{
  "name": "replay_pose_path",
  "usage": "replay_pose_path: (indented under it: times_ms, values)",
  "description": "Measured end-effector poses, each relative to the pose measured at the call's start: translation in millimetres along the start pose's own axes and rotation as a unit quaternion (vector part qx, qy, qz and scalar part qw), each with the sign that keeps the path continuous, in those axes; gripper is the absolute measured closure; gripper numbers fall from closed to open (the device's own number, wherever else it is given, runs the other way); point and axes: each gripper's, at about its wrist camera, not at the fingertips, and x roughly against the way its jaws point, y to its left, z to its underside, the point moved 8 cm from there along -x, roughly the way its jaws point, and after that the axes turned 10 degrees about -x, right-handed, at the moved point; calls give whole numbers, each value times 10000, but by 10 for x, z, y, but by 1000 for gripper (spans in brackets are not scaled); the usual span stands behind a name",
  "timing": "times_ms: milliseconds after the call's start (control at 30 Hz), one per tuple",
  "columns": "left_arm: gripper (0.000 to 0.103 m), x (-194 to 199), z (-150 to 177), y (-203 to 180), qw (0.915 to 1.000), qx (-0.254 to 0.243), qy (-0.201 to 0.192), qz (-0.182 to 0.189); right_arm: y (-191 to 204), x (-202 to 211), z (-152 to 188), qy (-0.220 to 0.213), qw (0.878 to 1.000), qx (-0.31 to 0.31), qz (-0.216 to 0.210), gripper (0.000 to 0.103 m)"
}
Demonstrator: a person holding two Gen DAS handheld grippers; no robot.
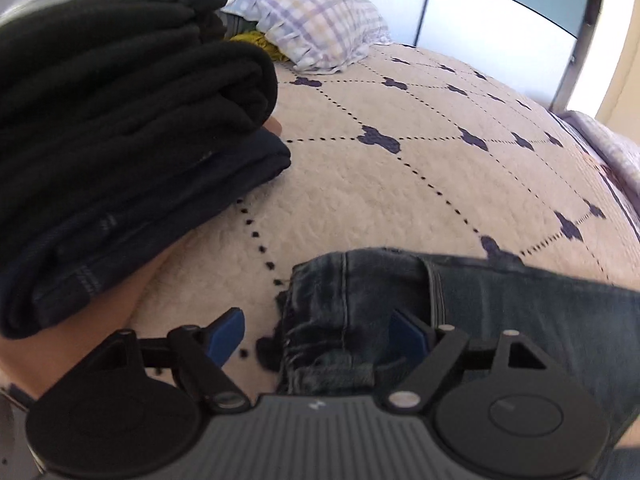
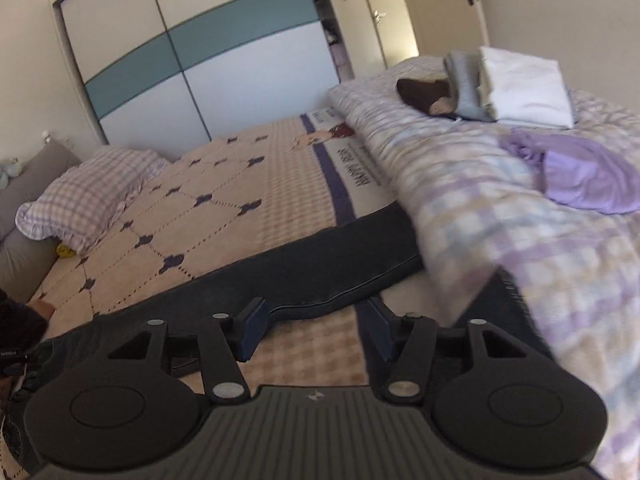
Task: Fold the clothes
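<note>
Now I see the jeans [image 1: 500, 312] flat on the cream quilt [image 1: 400, 184], long axis running across the bed, one end bunched and frayed toward the stack of folded dark clothes [image 1: 120, 140], the rest stretching away toward the purple checked duvet [image 2: 500, 216]. In the right wrist view the same jeans [image 2: 320, 276] lie as a long dark band, their far end tucked under the duvet's edge.

My left gripper [image 1: 316, 332] tilts down over the bunched end, jaws spread wide. One blue pad [image 1: 226, 334] sits over bare quilt, the other over denim; neither presses on cloth. It holds nothing.

My right gripper [image 2: 316, 328] points lower along the jeans, toward the duvet, jaws parted about halfway, empty. Its fingertips hover at the near edge of the denim; contact I cannot tell.

Beyond the stack lies a checked pillow [image 1: 312, 16].
</note>
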Motion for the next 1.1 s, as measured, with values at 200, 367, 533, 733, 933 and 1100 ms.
replay_pose_path:
  times_ms: [200,367,533,733,933,1100]
  values:
    - [78,-155,-22,-81,9993,43,152,-339,5,-1119,86,1100,9893,-919,277,44]
    - [93,-48,-118,-72,9979,94,-20,-635,-368,-1626,117,883,9792,-1650,779,57]
    - [94,183,-372,-67,9954,67,-356,-886,-212,-1483,-33,138,9910,-1170,632,94]
    - [94,342,-781,83,9921,-8,-615,-1094,277,-757,-258,-937,9936,-610,-183,95]
    - [84,-88,-740,6,9894,-1107,-166,-925,126,-1254,194,82,9980,-291,552,87]
    - [44,252,-619,67,9817,-1166,-735,-1312,-134,-1254,376,471,9935,-948,426,71]
